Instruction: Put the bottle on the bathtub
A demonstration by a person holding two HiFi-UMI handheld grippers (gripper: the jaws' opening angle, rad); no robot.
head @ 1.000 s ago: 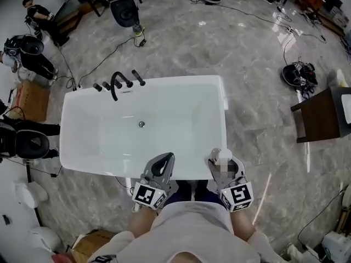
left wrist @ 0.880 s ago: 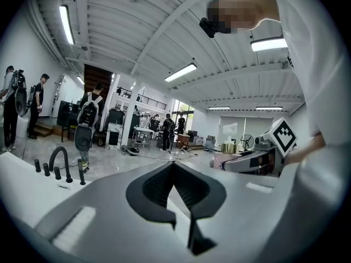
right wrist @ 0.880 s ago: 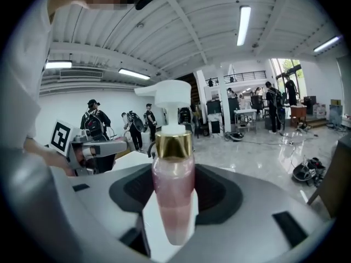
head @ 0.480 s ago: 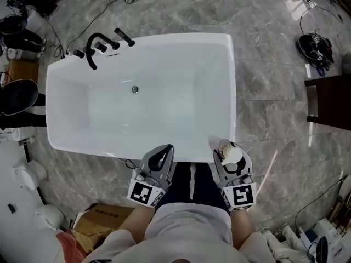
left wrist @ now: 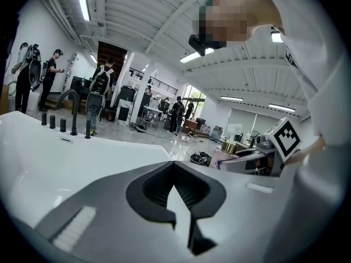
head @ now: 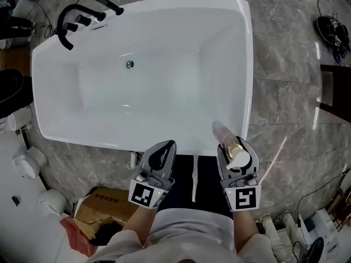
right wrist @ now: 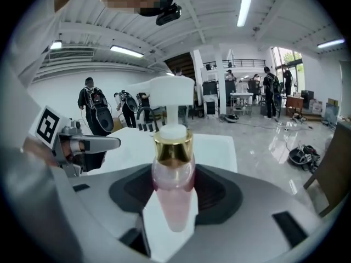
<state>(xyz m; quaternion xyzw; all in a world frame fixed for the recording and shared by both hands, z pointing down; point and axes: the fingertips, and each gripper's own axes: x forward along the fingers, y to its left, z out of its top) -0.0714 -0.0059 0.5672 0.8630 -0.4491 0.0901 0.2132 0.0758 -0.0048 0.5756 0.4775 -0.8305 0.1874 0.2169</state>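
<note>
Marble floor, white bathtub [head: 248, 64] upper frame; right gripper [head: 230, 146] clamps pump bottle [head: 224, 132], left gripper [head: 164, 147] closed, empty; best set upright on near rim.

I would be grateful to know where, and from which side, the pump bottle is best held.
Grip the bottle on its rounded pink body, below the gold collar, coming in from the side as the right gripper does. The body is the widest part; the pump head overhangs and might turn. A side grip leaves the base free to land on the bathtub rim.
</note>
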